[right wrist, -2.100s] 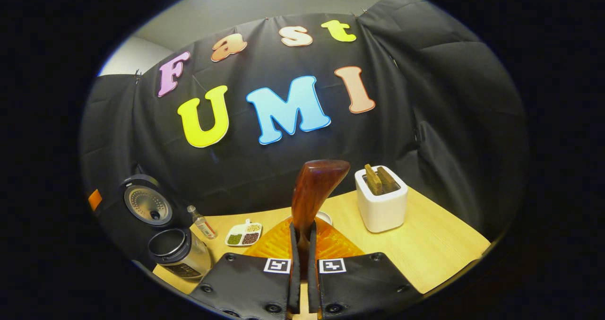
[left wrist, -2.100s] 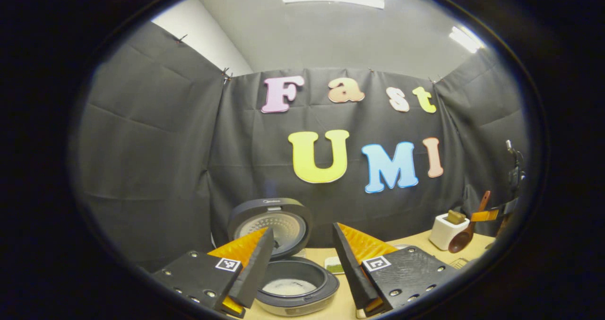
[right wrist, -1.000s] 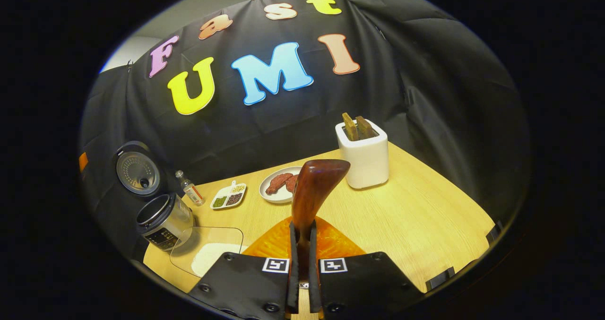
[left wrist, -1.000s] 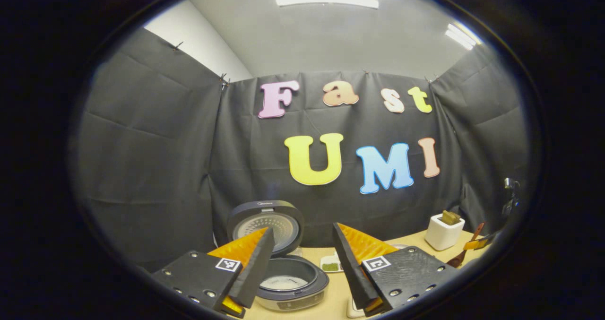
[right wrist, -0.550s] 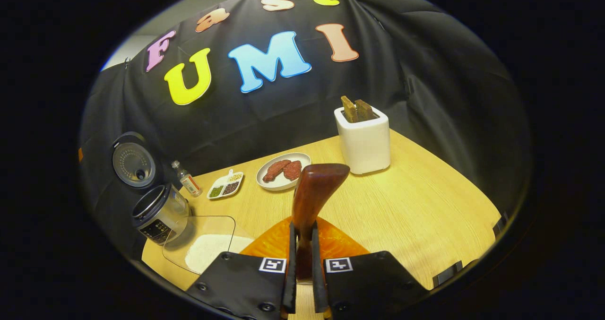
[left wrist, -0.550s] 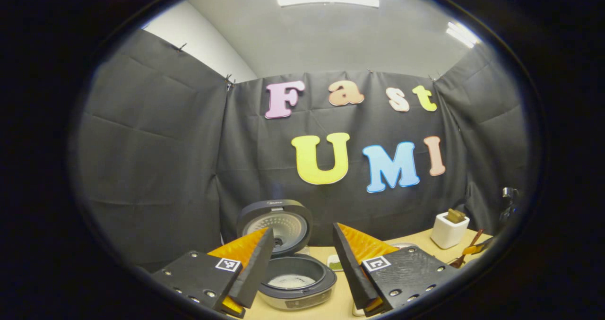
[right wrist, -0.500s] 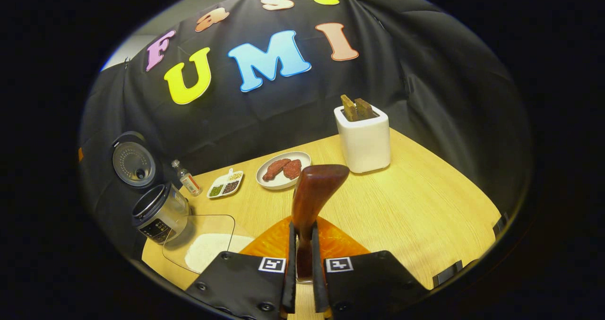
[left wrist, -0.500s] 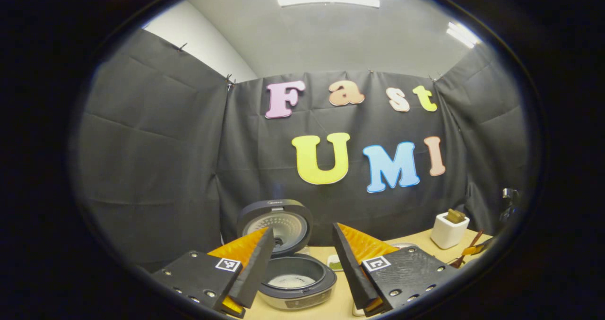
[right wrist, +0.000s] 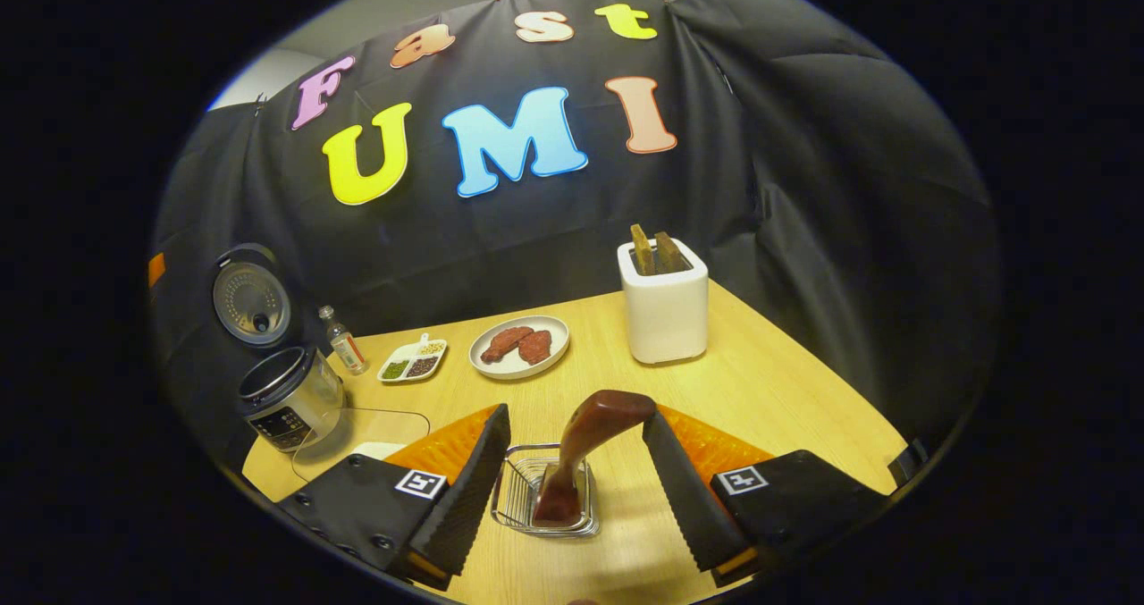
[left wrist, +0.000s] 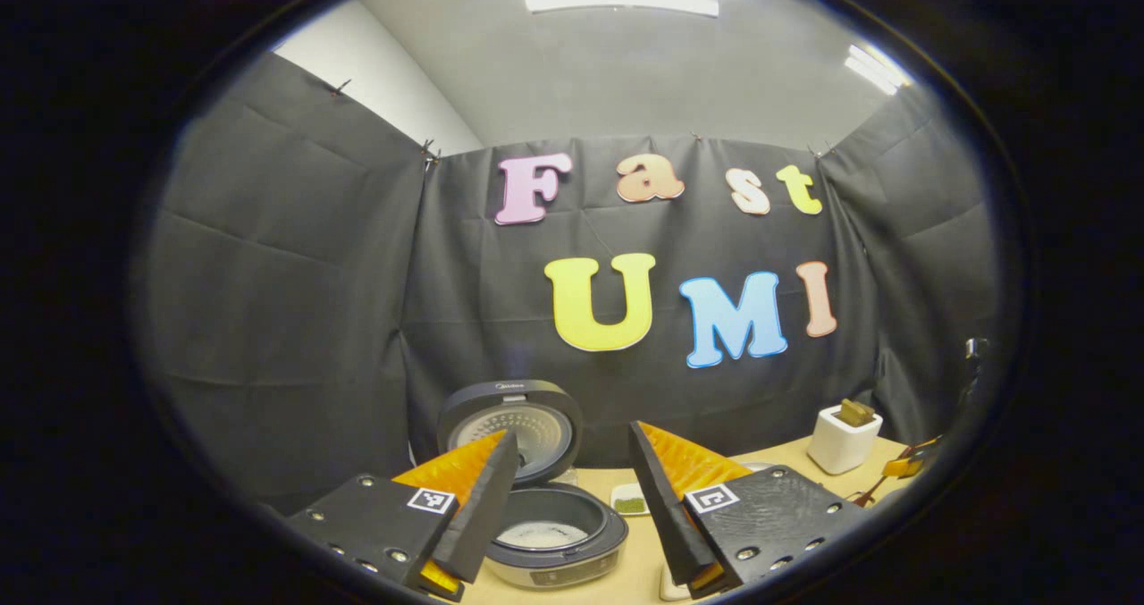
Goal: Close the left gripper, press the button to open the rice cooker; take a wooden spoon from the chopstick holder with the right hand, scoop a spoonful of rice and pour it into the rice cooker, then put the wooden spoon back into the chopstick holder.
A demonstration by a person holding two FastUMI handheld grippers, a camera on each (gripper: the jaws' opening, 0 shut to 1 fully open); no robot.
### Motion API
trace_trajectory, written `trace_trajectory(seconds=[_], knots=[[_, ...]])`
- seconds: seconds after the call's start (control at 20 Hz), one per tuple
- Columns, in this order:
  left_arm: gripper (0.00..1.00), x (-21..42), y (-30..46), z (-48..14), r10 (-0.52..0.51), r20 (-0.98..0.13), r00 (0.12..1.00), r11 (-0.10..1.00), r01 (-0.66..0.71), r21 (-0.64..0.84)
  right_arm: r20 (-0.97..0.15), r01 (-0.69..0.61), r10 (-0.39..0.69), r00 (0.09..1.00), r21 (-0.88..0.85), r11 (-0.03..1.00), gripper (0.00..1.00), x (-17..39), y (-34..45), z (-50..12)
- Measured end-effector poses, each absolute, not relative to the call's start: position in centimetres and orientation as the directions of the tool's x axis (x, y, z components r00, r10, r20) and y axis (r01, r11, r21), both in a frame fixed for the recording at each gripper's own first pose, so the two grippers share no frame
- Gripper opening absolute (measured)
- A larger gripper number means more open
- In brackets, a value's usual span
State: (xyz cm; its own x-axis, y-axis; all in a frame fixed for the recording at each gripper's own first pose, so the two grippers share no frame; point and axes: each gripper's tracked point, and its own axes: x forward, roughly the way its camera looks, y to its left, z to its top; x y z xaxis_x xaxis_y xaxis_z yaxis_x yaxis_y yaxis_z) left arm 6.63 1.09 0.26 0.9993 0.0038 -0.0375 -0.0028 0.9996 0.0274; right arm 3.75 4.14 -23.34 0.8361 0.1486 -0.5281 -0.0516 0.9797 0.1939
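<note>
The spoon (right wrist: 572, 462) stands in the wire holder (right wrist: 545, 498) near the tabletop's (right wrist: 760, 382) front edge, between the spread fingers of the right gripper (right wrist: 576, 444), released. The left gripper (left wrist: 572, 471) gapes, empty, before the open cooker (left wrist: 550, 533), rice inside.

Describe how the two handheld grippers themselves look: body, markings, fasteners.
Both the left gripper and the right gripper share one build: two flat, dark wedge-shaped plates, each carrying a small square black-and-white coded marker and round screw heads along its edges. Each finger tapers forward, with a ribbed inner pad. No cables or sleeves are visible.
</note>
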Motion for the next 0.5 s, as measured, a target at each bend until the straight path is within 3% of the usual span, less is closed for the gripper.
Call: trace_trajectory(seconds=[0.05,0.5], knots=[[0.77,6.8,1.1,0.3,0.000,-0.038,0.999,1.000,0.001,0.028,-0.516,-0.048,0.132,0.846,0.172,0.984,0.99,3.8,3.7,-22.8],[0.77,11.7,3.0,0.9,0.003,-0.042,0.999,1.000,-0.002,0.017,-0.366,0.001,0.034,0.930,0.094,0.996,0.98,4.2,1.3,-14.9]])
